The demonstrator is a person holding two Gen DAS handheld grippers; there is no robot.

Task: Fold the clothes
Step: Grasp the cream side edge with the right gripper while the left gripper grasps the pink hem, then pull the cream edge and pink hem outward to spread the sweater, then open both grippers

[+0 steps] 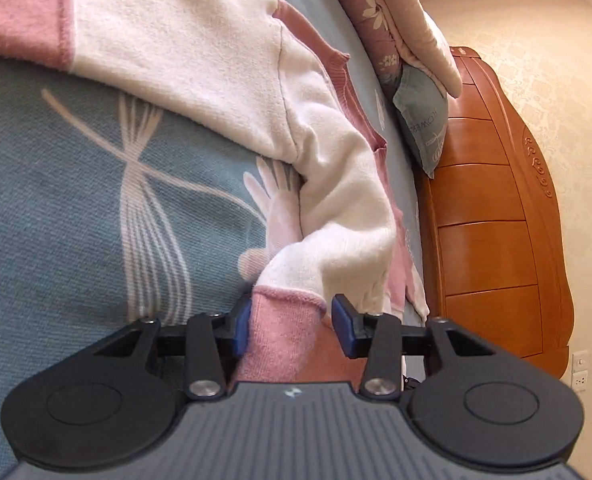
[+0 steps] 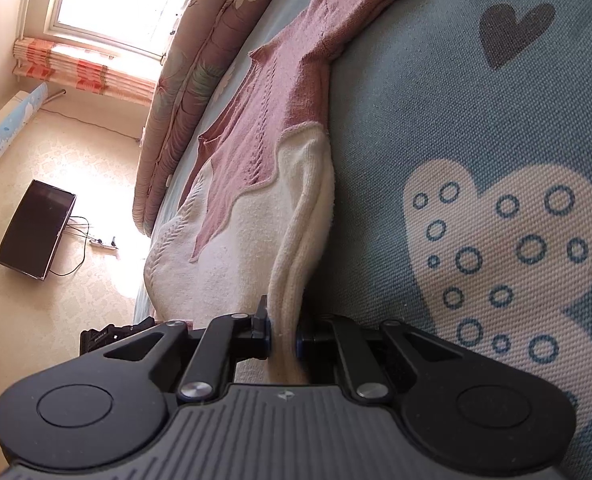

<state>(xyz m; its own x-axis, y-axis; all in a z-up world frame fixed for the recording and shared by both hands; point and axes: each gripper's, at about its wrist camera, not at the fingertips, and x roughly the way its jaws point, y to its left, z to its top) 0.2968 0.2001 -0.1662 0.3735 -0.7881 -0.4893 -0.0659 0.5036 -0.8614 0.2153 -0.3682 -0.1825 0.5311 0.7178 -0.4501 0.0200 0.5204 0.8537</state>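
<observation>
Pink-and-white knit sweater (image 1: 215,60) lies spread on a bed, on a blue-grey bedspread (image 1: 55,208) printed with pale dragonfly and heart shapes.

Left wrist view: one white sleeve runs down from the sweater body toward the camera, ending in a pink cuff (image 1: 285,332). Left gripper (image 1: 291,326) sits low over the bedspread with the cuff between its blue pads. Jaws part open; left pad appears to touch the cuff's edge, right pad stands clear with a visible gap. No clamp on the fabric.

Right wrist view: right gripper (image 2: 283,338) is closed tight on a bunched fold of white knit (image 2: 291,280), the fold rising from the jaws toward the sweater's pink upper part (image 2: 279,92). Fabric pinched between both pads.

Surroundings: folded floral quilt (image 1: 388,12) and a grey-blue pillow (image 1: 420,116) along the far edge of the bed; wooden headboard (image 1: 492,208) beside them. In the right view, a window (image 2: 123,4), a dark screen (image 2: 35,236) on the wall, and a white air conditioner (image 2: 11,124)
</observation>
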